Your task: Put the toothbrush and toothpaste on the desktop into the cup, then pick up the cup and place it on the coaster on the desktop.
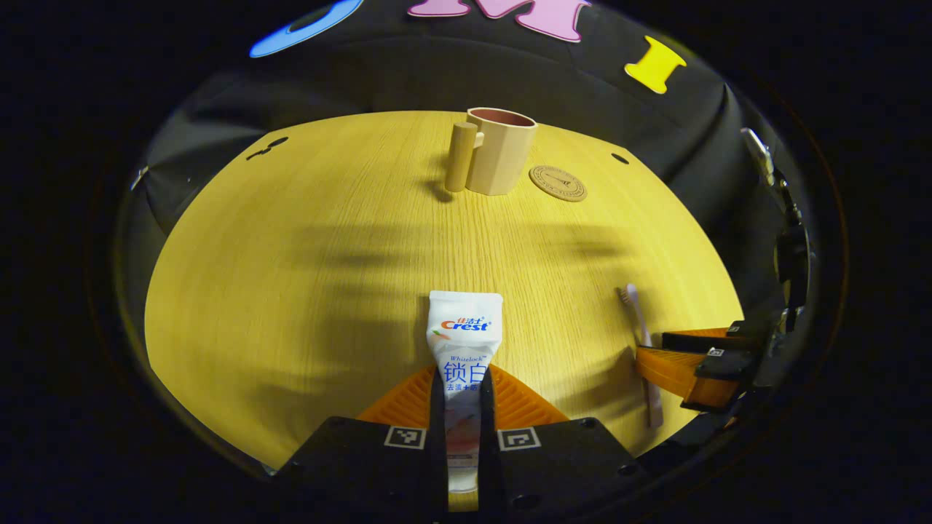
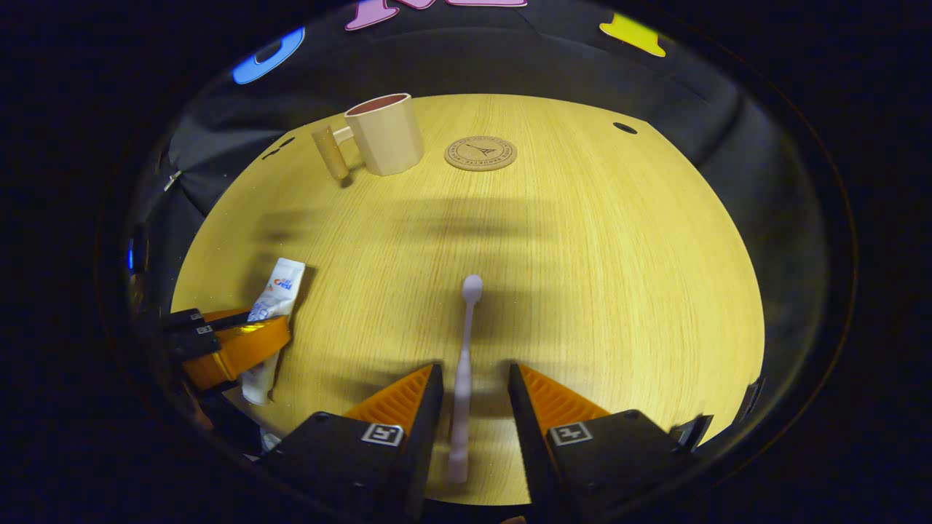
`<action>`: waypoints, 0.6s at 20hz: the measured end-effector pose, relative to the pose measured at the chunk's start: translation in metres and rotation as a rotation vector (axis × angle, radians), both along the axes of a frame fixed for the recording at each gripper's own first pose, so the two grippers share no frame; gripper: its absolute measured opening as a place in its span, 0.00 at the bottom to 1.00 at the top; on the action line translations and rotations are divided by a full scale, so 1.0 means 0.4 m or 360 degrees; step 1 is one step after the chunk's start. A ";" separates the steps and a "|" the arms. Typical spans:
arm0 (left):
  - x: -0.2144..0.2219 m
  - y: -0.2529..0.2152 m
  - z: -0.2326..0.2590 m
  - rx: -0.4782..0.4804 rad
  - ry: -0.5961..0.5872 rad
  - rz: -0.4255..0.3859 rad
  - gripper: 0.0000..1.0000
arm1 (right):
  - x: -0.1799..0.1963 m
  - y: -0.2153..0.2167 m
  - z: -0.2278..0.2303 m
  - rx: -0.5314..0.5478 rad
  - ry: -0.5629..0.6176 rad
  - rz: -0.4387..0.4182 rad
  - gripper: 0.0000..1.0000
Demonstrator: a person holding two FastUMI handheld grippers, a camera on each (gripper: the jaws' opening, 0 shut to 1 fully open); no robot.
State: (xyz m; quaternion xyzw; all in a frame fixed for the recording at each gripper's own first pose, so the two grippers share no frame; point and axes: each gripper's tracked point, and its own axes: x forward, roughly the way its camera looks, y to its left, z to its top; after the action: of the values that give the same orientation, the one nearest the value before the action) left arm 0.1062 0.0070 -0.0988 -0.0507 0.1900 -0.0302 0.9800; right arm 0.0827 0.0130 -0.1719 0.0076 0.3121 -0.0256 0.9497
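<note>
In the left gripper view the lower end of the toothpaste (image 1: 464,342) is hidden between the left gripper's (image 1: 463,407) fingers, which press on the tube from both sides. The tube lies along the view's centre line, its flat crimped end pointing away toward the cup (image 1: 501,149) at the far side of the desk (image 1: 291,240). The toothbrush (image 1: 644,349) lies at the right of that view, its long axis running away from the camera with the head at the far end; its handle is partly covered by the right gripper (image 1: 692,364), which is cut off at the edge.

In the right gripper view the toothbrush (image 2: 464,364) lies on the desk (image 2: 619,255) between the right gripper's (image 2: 473,407) fingers, which stand narrowly apart with a gap on each side of the handle. Whether the near end is touched is hard to tell. This view shows the coaster's (image 2: 480,153) whole face, just beside the cup (image 2: 386,133), whose handle points left. The left gripper (image 2: 233,342) appears at the left edge around the toothpaste (image 2: 271,320), the tube's cap end blurred.
</note>
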 end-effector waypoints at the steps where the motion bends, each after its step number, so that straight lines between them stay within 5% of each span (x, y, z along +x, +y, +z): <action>1: -0.010 0.010 0.018 -0.0009 -0.0032 -0.0001 0.21 | 0.000 0.002 -0.003 -0.0004 0.0015 0.0005 0.33; 4: -0.031 0.029 0.084 -0.0010 -0.0153 -0.0002 0.21 | -0.003 0.006 0.004 0.0001 0.0039 -0.0005 0.29; 5: -0.041 0.032 0.109 -0.0019 -0.0195 -0.0003 0.21 | -0.003 0.008 0.003 0.0006 0.0056 -0.0022 0.14; 12: -0.081 0.032 0.278 -0.0195 -0.0443 -0.0011 0.21 | 0.010 0.032 0.016 0.0131 -0.0048 0.0056 0.07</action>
State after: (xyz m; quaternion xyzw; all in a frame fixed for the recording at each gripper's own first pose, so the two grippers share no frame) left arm 0.0737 0.0199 0.0124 -0.1050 0.0503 -0.0517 0.9919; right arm 0.0866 0.0257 -0.1653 0.0414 0.2985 0.0042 0.9535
